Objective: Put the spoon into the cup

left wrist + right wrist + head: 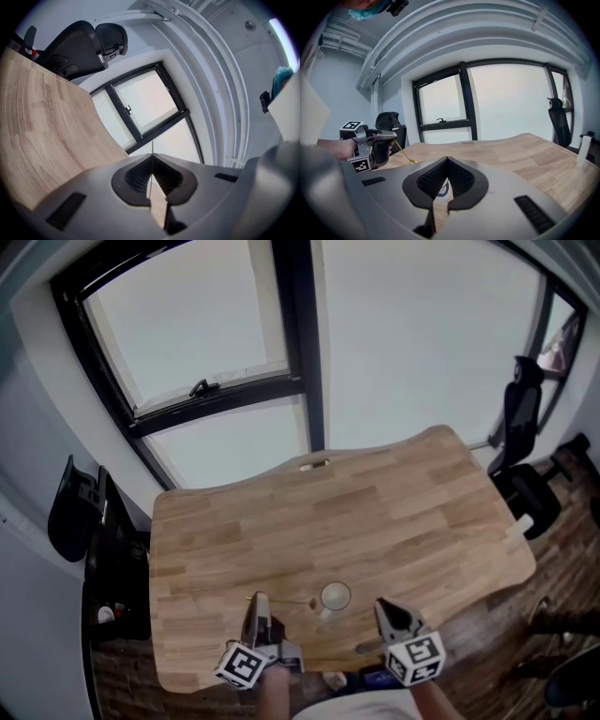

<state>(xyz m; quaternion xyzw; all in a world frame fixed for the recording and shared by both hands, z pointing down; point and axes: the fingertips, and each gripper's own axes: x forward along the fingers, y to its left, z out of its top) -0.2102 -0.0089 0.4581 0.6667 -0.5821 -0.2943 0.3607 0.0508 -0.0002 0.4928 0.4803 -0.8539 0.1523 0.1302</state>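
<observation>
My left gripper (152,161) has its jaws pressed together on the spoon (404,153). The left gripper view shows this only edge-on: a hair-thin line (152,149) rising from the closed tips against the window (145,101). The right gripper view shows it plainly. There the left gripper (392,137) is in a hand (335,149), and a slim golden spoon slants down out of it, bowl lowest, hanging over the wooden table (525,154).

My right gripper (446,160) has its jaws meeting at the tips with nothing clamped. Through the slot lower down between them I see part of the white cup (442,187) with a blue mark, standing beyond them.

The head view gives the layout neither gripper camera does. The cup (335,596) stands upright near the table's near edge, between the left gripper (259,604) and the right gripper (386,610) and touching neither. From here the spoon is barely a faint line reaching from the left jaws toward the cup, outside its rim. I cannot tell whether its tip touches the tabletop (375,512).
</observation>
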